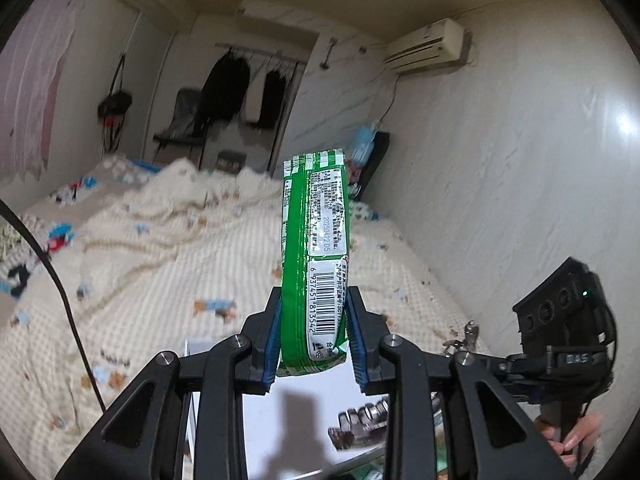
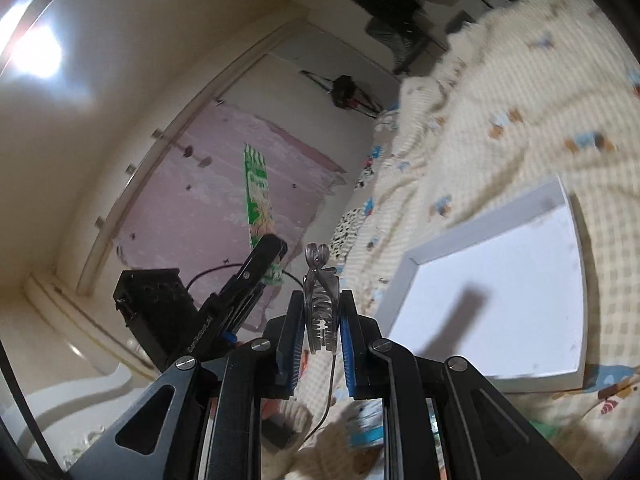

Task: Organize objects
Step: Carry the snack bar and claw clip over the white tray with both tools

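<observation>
My left gripper (image 1: 314, 312) is shut on a green snack packet (image 1: 316, 248) with a barcode, held upright above the bed. The packet also shows in the right wrist view (image 2: 259, 204), clamped in the left gripper (image 2: 267, 254). My right gripper (image 2: 320, 316) is shut on a clear grey hair claw clip (image 2: 319, 300), held up in the air. A white tray (image 2: 496, 304) lies on the bed to the right of it. In the left wrist view the tray (image 1: 296, 420) lies below the packet, and the right gripper's body (image 1: 560, 336) is at the right.
A cream patterned blanket (image 1: 160, 260) covers the bed. A white wall (image 1: 520, 160) runs along the right with an air conditioner (image 1: 426, 46). Dark clothes (image 1: 224, 92) hang at the far end. A black cable (image 1: 60, 280) crosses the left.
</observation>
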Tool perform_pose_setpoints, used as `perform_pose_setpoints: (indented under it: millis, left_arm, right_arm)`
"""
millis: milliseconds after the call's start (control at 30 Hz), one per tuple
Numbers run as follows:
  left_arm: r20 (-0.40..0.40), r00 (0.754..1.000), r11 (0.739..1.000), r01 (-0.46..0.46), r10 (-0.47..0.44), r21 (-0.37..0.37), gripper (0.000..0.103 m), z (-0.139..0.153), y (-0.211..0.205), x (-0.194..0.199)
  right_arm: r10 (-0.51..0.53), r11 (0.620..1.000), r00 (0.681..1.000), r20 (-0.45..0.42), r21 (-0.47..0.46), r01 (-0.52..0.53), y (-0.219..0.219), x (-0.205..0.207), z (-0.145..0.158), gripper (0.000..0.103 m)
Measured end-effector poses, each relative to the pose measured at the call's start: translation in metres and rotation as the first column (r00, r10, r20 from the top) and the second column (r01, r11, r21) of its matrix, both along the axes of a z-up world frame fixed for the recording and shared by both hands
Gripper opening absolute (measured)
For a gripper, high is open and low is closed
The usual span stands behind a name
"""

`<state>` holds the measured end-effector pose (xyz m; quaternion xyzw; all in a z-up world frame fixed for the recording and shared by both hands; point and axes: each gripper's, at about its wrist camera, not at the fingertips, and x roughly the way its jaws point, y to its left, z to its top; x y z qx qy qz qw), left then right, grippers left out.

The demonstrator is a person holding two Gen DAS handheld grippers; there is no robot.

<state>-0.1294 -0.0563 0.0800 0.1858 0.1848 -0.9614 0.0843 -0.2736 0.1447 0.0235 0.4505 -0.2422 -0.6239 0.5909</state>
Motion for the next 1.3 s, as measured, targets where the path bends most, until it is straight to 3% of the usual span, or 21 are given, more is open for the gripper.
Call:
perform_pose_setpoints:
  millis: [167, 367, 433, 633, 733, 867, 1067, 1200, 1300]
  left_arm:
    - [0.053, 0.998, 0.999, -0.041, 0.042, -0.017, 0.032, -0.029, -0.008, -0.006]
    - [0.168, 0.984, 0.998, -0.062, 0.067, -0.030, 0.032, -0.063, -0.014, -0.020]
    - [0.209, 0.975, 0.997, -0.066, 0.072, -0.034, 0.032, -0.075, -0.017, -0.023]
    - [0.277, 0.960, 0.999, -0.040, 0.032, 0.026, 0.032, -0.107, -0.025, -0.022]
    - [0.282, 0.959, 0.999, -0.023, 0.014, 0.029, 0.032, -0.111, -0.021, -0.022]
    - [0.299, 0.954, 1.000, -0.012, 0.009, 0.007, 0.033, -0.115, -0.017, -0.026]
    - [0.346, 0.938, 1.000, -0.010, 0.010, -0.004, 0.033, -0.125, -0.014, -0.032]
    - [0.355, 0.935, 1.000, -0.003, 0.000, 0.007, 0.032, -0.128, -0.015, -0.033]
    - [0.347, 0.938, 1.000, 0.002, -0.004, 0.007, 0.033, -0.127, -0.014, -0.032]
  right_arm:
    - [-0.086, 0.995, 0.994, 0.063, -0.053, 0.089, 0.010, -0.019, -0.027, 0.018]
    - [-0.125, 0.992, 0.991, 0.052, 0.025, 0.124, 0.010, -0.024, -0.044, 0.018]
    - [-0.127, 0.990, 0.992, 0.012, 0.066, 0.126, 0.008, -0.020, -0.043, 0.018]
    - [-0.133, 0.983, 0.990, -0.046, 0.124, 0.138, 0.006, -0.016, -0.040, 0.018]
    - [-0.141, 0.977, 0.987, -0.078, 0.153, 0.152, 0.009, -0.015, -0.039, 0.018]
    - [-0.155, 0.979, 0.987, -0.031, 0.126, 0.158, 0.019, -0.018, -0.042, 0.018]
    - [-0.166, 0.977, 0.985, -0.054, 0.129, 0.172, 0.024, -0.019, -0.042, 0.018]
    - [-0.174, 0.962, 0.977, -0.126, 0.189, 0.196, 0.023, -0.016, -0.040, 0.018]
    - [-0.178, 0.955, 0.975, -0.131, 0.215, 0.203, 0.021, -0.016, -0.044, 0.018]
